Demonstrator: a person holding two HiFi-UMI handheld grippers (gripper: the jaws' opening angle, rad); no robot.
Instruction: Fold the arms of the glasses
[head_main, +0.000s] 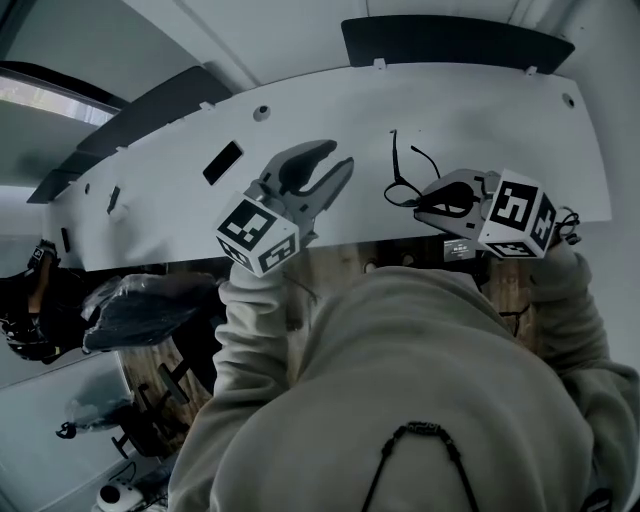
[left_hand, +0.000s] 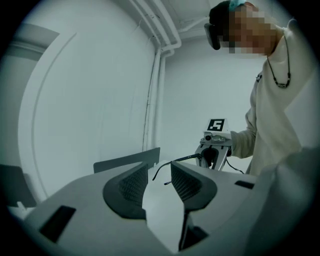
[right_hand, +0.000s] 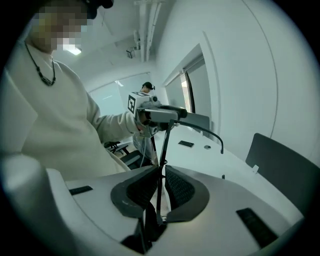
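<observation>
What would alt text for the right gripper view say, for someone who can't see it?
The right gripper is shut on a thin dark pair of glasses, one arm curving out above a white table. Just beyond, the person's left gripper is held up.

Black glasses, white table (dark grey chair).

No legible text, number or brand name appears in any view. The left marker cube and the right marker cube carry only black-and-white square code patterns, not letters or digits. A small dark label just beside the right marker cube bears pale print, too small to read.
</observation>
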